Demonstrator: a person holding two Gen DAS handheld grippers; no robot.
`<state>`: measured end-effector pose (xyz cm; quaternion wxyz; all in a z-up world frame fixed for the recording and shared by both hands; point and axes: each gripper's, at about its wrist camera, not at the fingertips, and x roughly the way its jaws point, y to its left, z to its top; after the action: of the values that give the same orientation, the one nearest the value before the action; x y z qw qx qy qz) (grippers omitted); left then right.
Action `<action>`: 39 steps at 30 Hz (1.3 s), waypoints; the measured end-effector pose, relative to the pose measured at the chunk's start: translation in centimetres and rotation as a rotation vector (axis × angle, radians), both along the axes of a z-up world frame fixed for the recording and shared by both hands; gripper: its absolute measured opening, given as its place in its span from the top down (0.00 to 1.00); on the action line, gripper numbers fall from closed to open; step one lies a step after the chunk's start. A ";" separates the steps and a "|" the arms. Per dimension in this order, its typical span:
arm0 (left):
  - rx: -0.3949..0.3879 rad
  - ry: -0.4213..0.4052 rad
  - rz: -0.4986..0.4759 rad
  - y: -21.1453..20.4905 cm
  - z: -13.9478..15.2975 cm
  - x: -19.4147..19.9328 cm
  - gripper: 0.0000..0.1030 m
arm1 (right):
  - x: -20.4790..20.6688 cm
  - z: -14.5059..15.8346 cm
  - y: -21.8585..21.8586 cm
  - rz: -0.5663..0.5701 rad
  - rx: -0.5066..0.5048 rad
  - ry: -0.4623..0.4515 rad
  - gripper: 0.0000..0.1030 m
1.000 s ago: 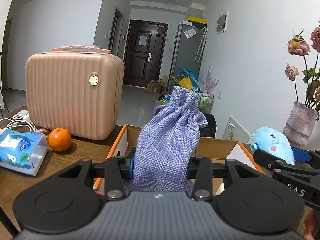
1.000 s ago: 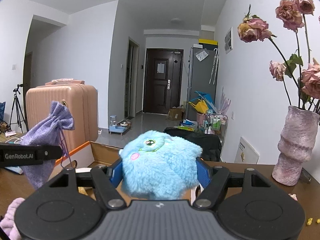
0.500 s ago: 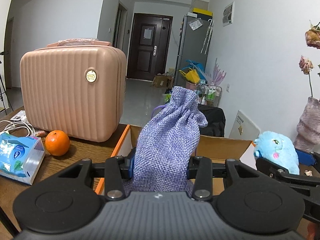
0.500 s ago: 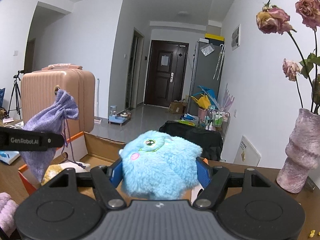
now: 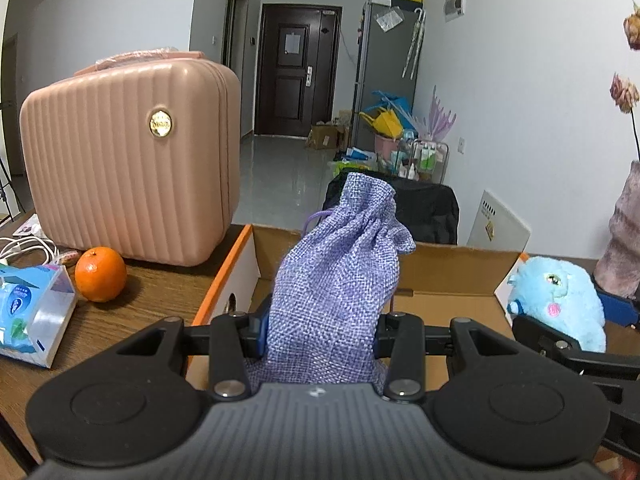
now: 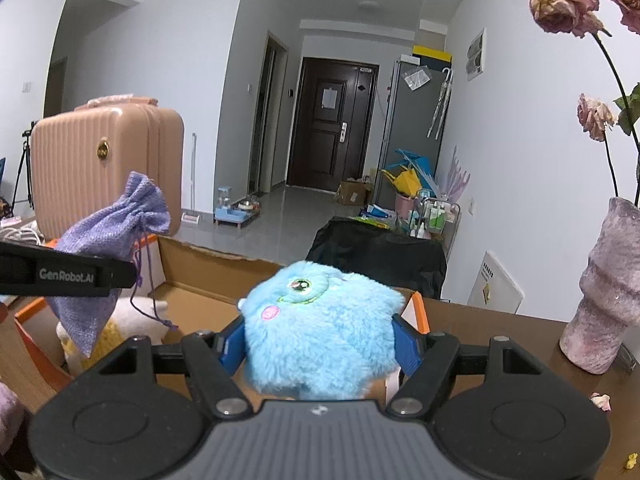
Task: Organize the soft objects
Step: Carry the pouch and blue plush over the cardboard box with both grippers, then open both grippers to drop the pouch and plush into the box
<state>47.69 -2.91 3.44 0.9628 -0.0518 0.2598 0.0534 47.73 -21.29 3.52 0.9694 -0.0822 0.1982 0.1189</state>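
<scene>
Our left gripper (image 5: 320, 326) squeezes a purple cloth bag (image 5: 334, 280) and holds it up over the open cardboard box (image 5: 448, 268). Our right gripper (image 6: 320, 344) squeezes a fluffy blue toy (image 6: 320, 328) over the same box. A white and yellow soft toy (image 6: 132, 320) lies inside. The box sits on the brown counter (image 5: 132, 320), near an orange (image 5: 100, 274).
</scene>
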 end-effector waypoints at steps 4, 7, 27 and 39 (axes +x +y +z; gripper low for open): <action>0.001 0.010 0.004 0.2 -0.5 0.3 0.59 | 0.3 -0.2 0.0 -0.007 0.000 0.014 0.31; -0.002 0.013 0.005 0.4 -0.5 0.4 0.59 | 0.5 -0.2 0.0 -0.014 0.002 0.017 0.30; -0.010 -0.049 0.116 1.3 0.2 -0.3 0.00 | 1.9 -0.4 -1.0 -0.113 0.021 0.041 0.00; -0.017 -0.056 0.118 1.5 0.3 -0.9 0.00 | 1.3 -0.1 -1.1 -0.113 0.018 0.026 0.00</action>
<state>46.83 -1.45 3.72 0.9644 -0.0765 0.2295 0.1066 49.03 -22.42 3.43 0.9727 -0.0606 0.2140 0.0666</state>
